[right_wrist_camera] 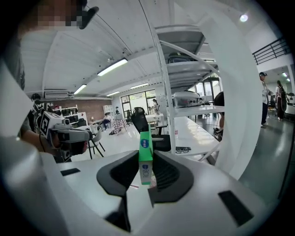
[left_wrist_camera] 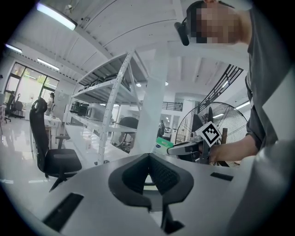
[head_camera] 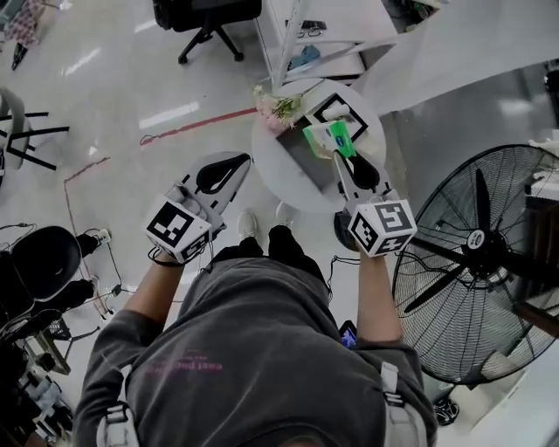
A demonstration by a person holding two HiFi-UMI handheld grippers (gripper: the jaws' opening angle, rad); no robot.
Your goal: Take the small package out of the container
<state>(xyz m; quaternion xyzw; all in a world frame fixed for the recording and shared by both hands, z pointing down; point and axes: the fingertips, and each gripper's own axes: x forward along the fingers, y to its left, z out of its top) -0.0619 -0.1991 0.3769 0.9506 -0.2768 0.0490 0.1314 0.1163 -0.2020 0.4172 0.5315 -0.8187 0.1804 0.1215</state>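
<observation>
The small package (head_camera: 331, 137) is a slim green and white box. My right gripper (head_camera: 342, 150) is shut on it and holds it upright in the air over the round white table (head_camera: 278, 179). In the right gripper view the package (right_wrist_camera: 145, 156) stands clamped between the two dark pads. The container (head_camera: 360, 124), a white box with a black square marker, sits on the table just beyond the package. My left gripper (head_camera: 223, 173) hangs to the left of the table, jaws shut with nothing in them. From the left gripper view, the right gripper (left_wrist_camera: 184, 147) shows with the package (left_wrist_camera: 162, 143) at its tip.
A small bunch of flowers (head_camera: 278, 106) sits at the table's far edge. A large floor fan (head_camera: 476, 253) stands close on the right. White metal shelving (head_camera: 314, 39) is beyond the table, and an office chair (head_camera: 205, 17) on the glossy floor further back.
</observation>
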